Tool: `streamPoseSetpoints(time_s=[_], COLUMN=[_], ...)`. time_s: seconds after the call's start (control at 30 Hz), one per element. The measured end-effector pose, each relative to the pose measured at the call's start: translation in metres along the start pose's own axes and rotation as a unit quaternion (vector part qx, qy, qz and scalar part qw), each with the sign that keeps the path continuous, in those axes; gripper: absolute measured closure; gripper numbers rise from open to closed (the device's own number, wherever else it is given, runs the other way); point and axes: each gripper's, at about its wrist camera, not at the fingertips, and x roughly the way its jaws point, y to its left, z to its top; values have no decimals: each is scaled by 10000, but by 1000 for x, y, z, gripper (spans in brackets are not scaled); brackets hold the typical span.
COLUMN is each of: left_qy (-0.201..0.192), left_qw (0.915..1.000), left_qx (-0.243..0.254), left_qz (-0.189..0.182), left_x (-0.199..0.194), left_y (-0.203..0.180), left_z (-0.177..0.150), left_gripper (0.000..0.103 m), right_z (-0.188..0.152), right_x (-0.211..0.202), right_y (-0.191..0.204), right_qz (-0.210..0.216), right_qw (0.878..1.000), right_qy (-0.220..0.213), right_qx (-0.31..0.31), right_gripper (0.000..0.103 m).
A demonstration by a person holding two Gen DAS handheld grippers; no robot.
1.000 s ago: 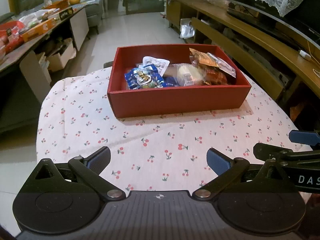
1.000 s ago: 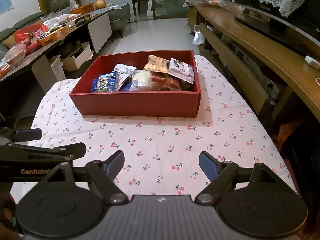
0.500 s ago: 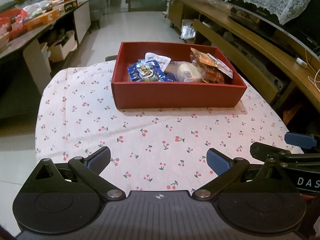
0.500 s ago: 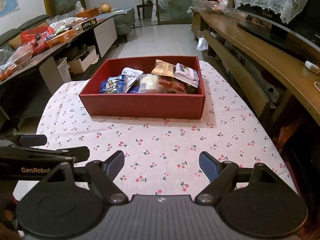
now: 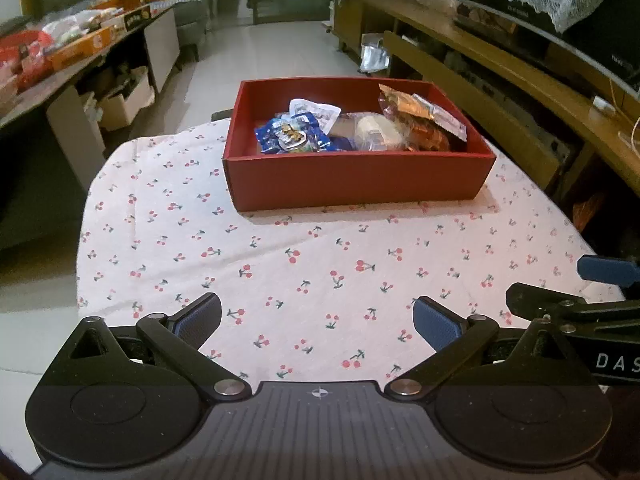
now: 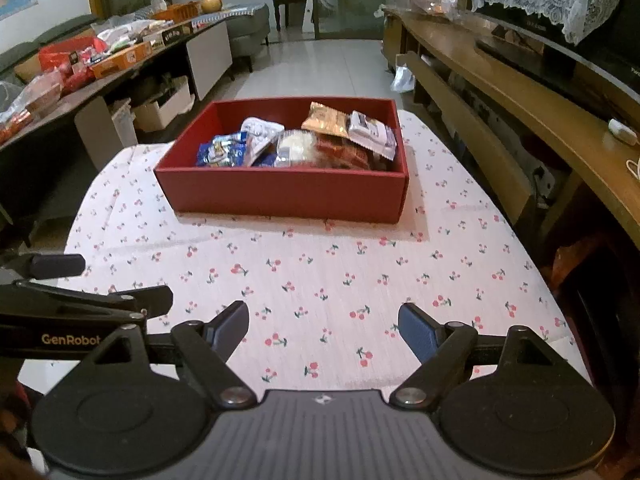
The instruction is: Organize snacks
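A red box point(image 5: 356, 178) point(image 6: 288, 194) stands at the far side of the cherry-print tablecloth point(image 5: 320, 272) point(image 6: 320, 276). Inside lie several snack packets: a blue packet point(image 5: 290, 136) point(image 6: 220, 152), a white packet point(image 5: 314, 109) point(image 6: 260, 130), a pale cake in clear wrap point(image 5: 376, 132) point(image 6: 294, 146) and an orange-brown packet point(image 5: 420, 116) point(image 6: 326, 120). My left gripper point(image 5: 318, 320) is open and empty near the table's front edge. My right gripper point(image 6: 322, 328) is open and empty beside it, to its right.
A long wooden bench and cabinet point(image 6: 520, 92) run along the right. A cluttered side table point(image 6: 100, 64) with boxes stands at the left. Tiled floor point(image 6: 320, 68) lies beyond the table. The other gripper's fingers reach in at each view's edge point(image 5: 600, 280) point(image 6: 60, 280).
Both grippers have drawn back and risen from the box, which now looks smaller and farther. Both stay open and empty.
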Motion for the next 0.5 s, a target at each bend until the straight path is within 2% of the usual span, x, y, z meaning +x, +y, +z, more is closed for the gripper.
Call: streamPoseSetpoints(time_s=[0.33,0.5], left_qy=[-60,-102], left_qw=[9990,9987], left_qx=[319,375], left_qz=[312,339], left_x=[-1,-2], left_y=[-8,-10], left_z=[-10,-11], left_gripper=[0,0], right_z=[-10,-12], right_x=[4,3], right_y=[7,6], right_qz=[-169,-182], right_qw=[9994,9994], right_qy=[204,218], right_qx=[-212,-210], right_gripper=[20,20])
